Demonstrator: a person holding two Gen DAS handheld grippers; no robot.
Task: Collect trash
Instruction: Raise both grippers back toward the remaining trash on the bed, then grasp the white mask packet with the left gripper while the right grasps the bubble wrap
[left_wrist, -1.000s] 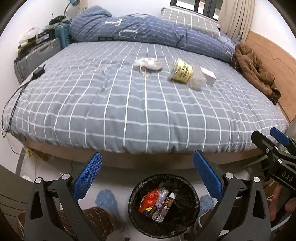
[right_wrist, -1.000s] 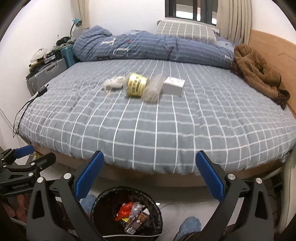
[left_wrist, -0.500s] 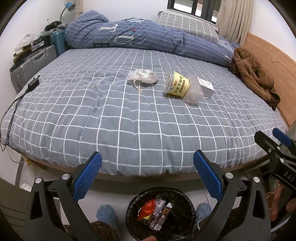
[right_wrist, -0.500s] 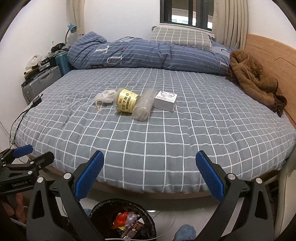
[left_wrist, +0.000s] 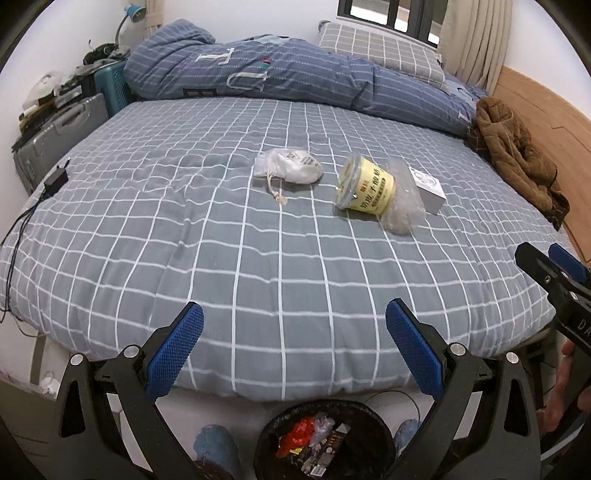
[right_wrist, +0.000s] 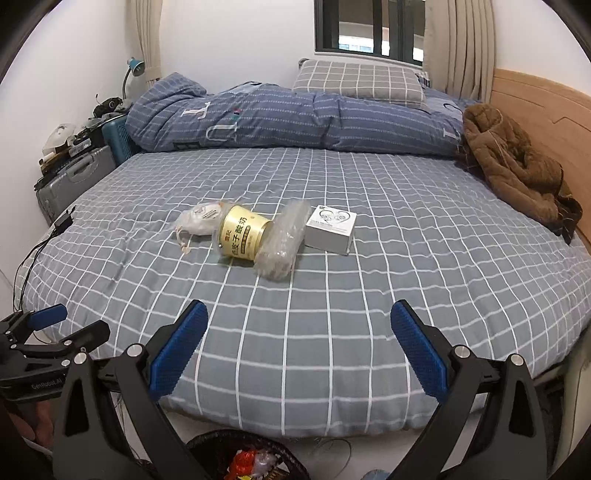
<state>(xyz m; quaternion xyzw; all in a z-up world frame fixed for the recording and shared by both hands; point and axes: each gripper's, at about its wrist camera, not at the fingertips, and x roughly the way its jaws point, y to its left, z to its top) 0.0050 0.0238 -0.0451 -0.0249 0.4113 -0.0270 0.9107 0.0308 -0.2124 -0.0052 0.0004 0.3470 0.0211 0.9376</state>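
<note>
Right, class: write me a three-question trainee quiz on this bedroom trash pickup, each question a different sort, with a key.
1. True or false: the yellow can stands upright on the bed.
2. Multiple choice: what lies directly right of the clear plastic wrap in the right wrist view? A) white box B) brown jacket C) charger
3. Fill in: both the left gripper and the right gripper are ____ and hold nothing.

Key:
1. False; it lies on its side.
2. A, the white box.
3. open
</note>
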